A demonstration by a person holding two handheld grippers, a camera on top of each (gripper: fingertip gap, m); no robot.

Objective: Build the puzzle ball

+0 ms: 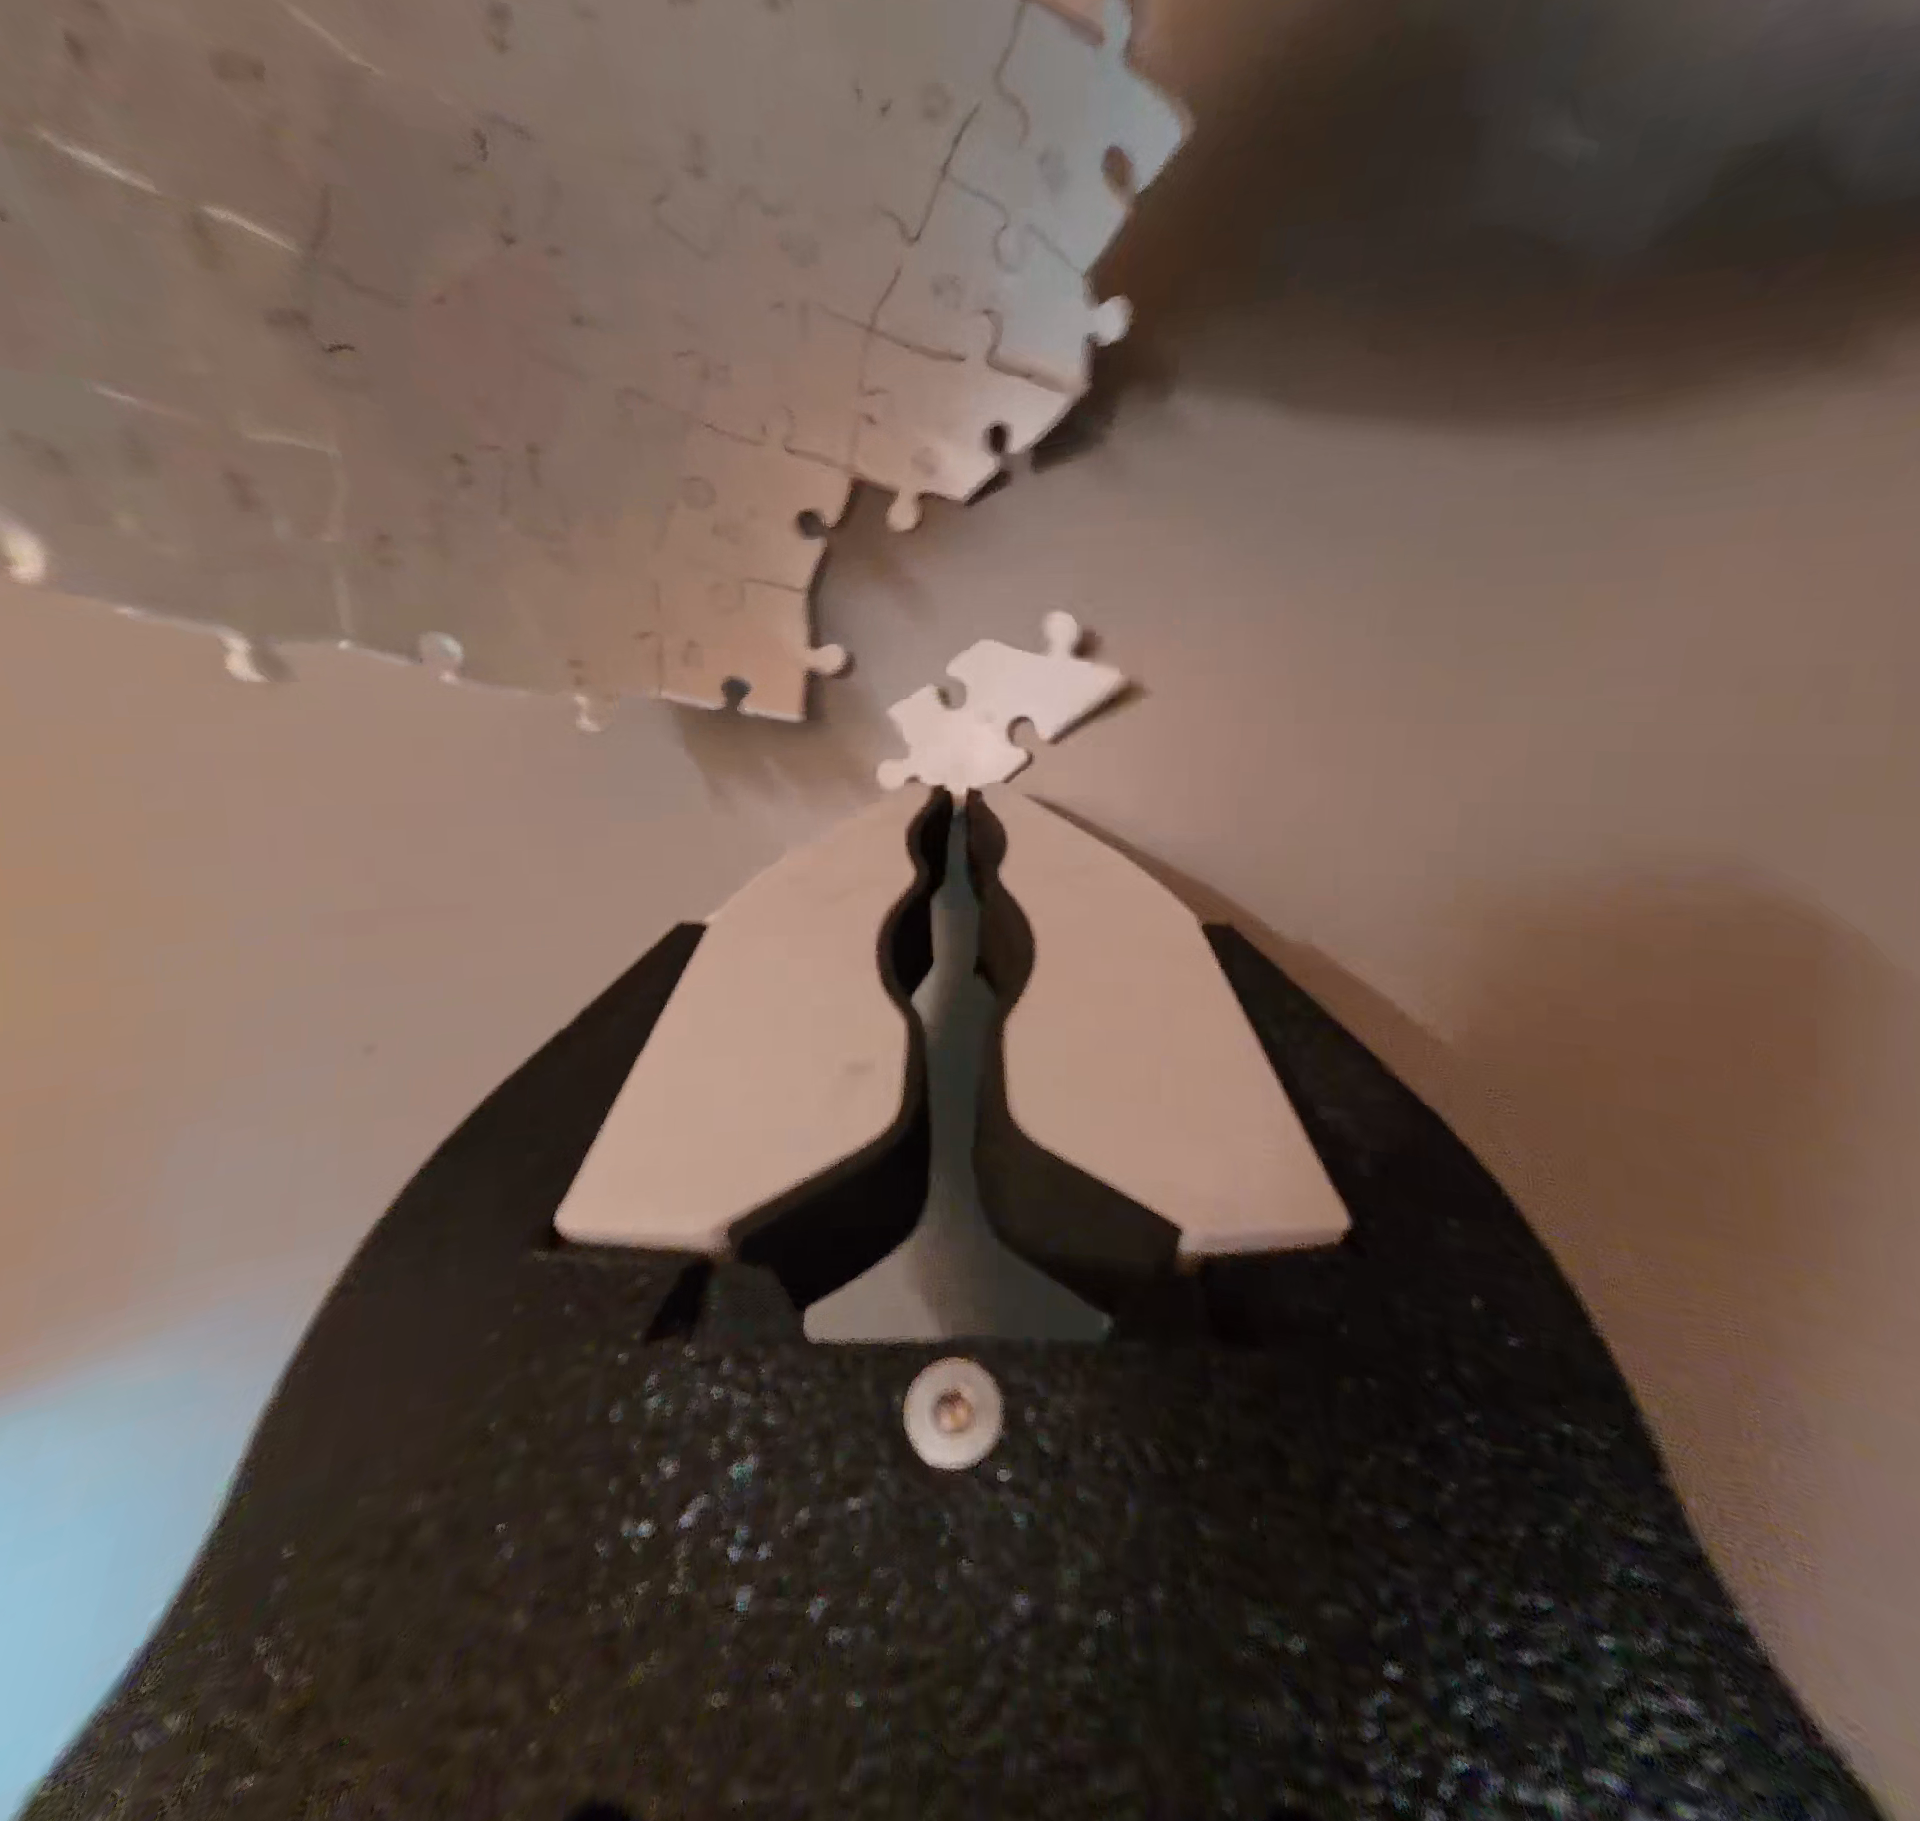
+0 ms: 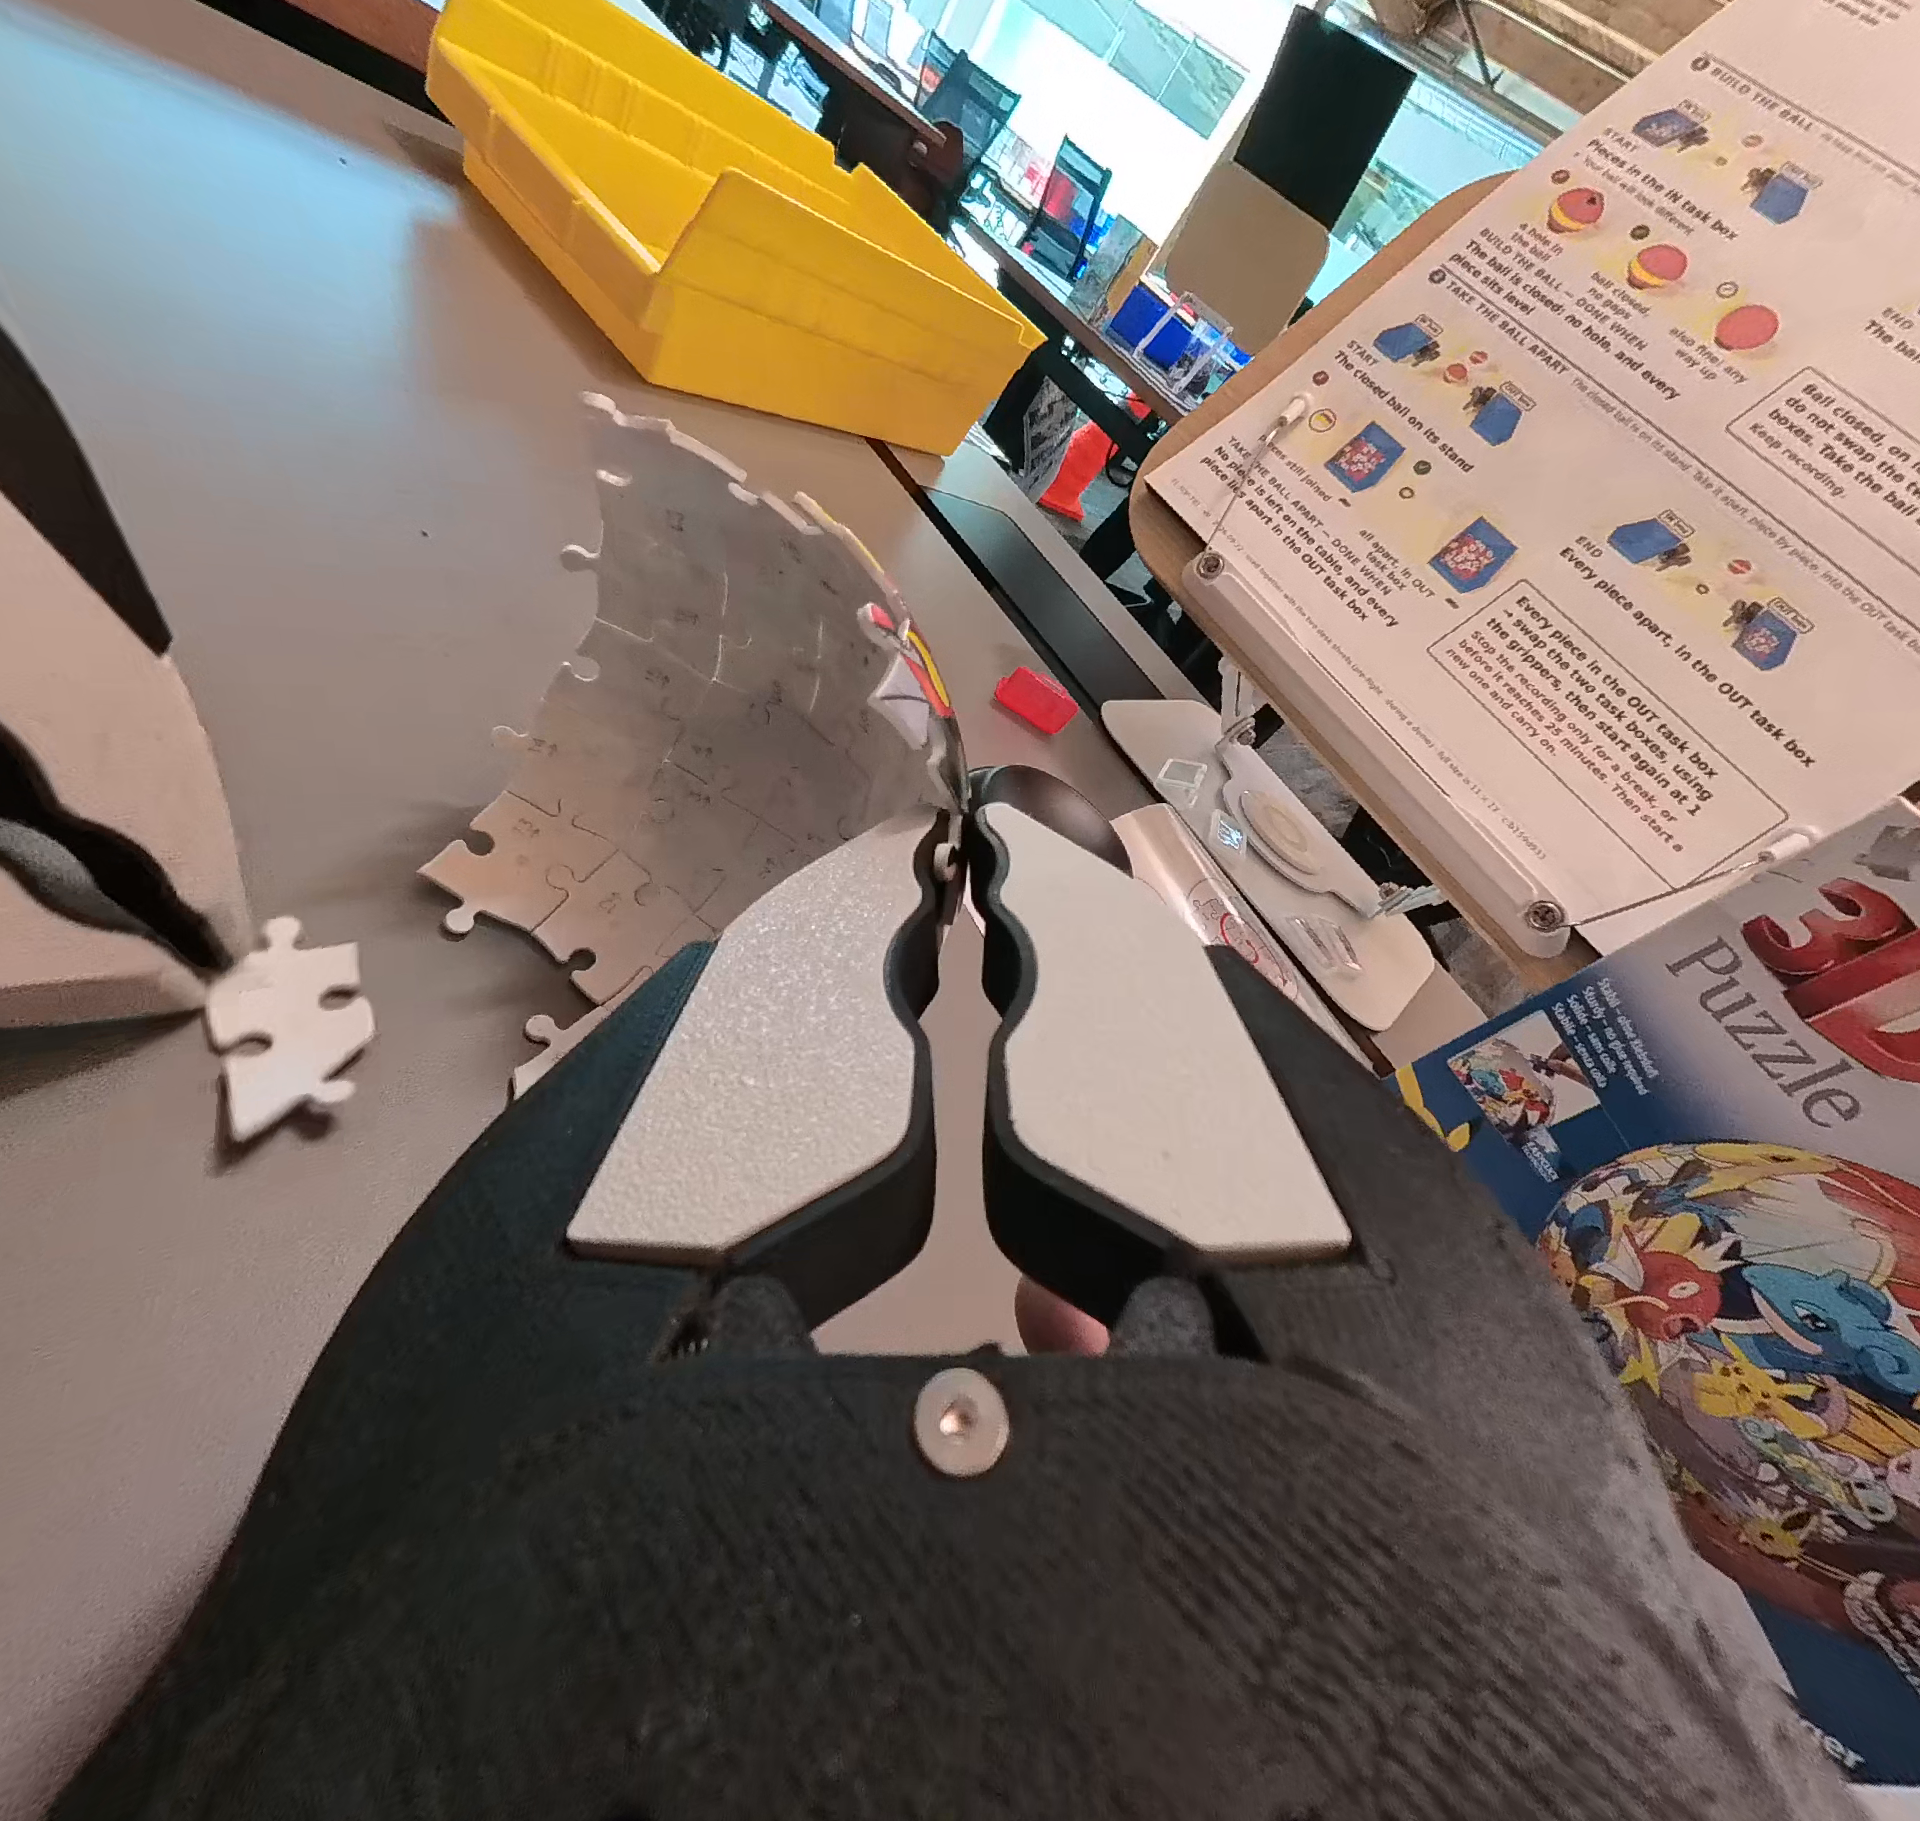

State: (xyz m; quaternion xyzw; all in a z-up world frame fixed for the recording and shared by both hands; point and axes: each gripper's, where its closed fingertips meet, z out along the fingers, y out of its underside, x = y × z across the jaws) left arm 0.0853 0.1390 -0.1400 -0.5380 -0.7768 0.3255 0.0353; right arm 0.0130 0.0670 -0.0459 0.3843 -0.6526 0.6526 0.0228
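A curved section of joined puzzle pieces [image 1: 520, 317], grey back side showing, stands on the grey table [image 1: 1351, 836]. My left gripper [image 1: 958, 795] is shut on the edge of a small white chunk of two joined pieces [image 1: 997, 722], just right of the section's lower edge and apart from it. In the right wrist view, my right gripper [image 2: 961, 841] is shut on the coloured rim of the section [image 2: 707, 691]. The left gripper [image 2: 203, 961] shows at the far left there, holding the white chunk [image 2: 286, 1033] low over the table.
A yellow bin [image 2: 727, 244] sits at the back of the table. An instruction sheet on a board [image 2: 1558, 421] and the puzzle box [image 2: 1714, 1200] stand to the right. A small red piece [image 2: 1034, 701] and a white stand base [image 2: 1247, 836] lie near the table edge. My hands' fingertips stand some 15 centimeters from each other.
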